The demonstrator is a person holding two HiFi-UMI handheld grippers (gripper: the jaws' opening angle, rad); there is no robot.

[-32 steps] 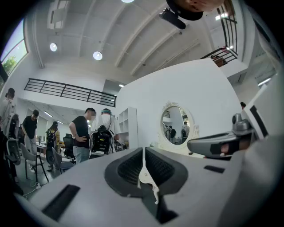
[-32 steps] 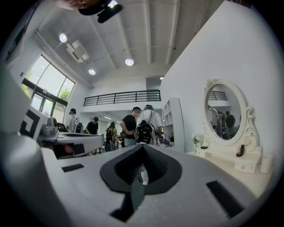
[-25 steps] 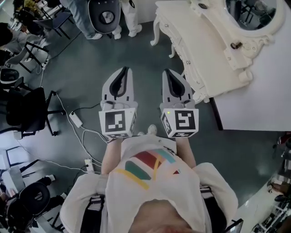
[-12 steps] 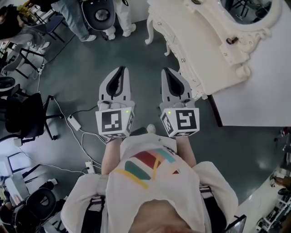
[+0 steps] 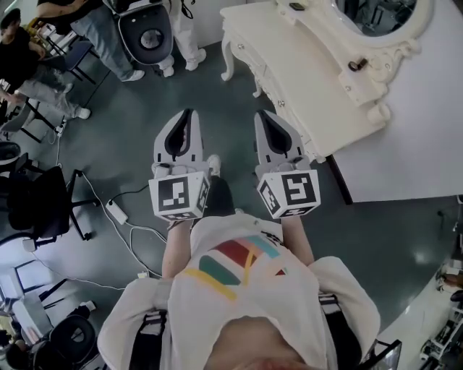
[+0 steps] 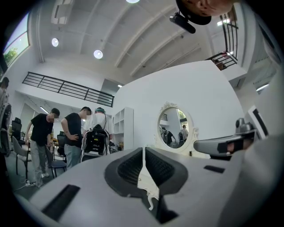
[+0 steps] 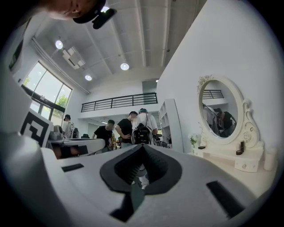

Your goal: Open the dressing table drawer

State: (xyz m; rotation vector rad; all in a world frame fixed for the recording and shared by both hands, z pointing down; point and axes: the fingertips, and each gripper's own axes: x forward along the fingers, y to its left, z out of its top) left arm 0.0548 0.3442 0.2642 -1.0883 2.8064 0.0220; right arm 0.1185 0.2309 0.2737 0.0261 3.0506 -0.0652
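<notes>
Dressing table (image 5: 289, 50) sits further left and lower in head view than second ago, more of its top showing. Shoe (image 5: 213, 165) now visible between tools. Left tool (image 5: 187, 115) and right tool (image 5: 264, 117) both closed, tips meeting, nothing held. Both side by side over floor, near table, not touching. Drawer front (image 5: 269, 90) seen edge-on from above, handle hard to make out. Mirror (image 5: 376, 14) cut off by frame top.
</notes>
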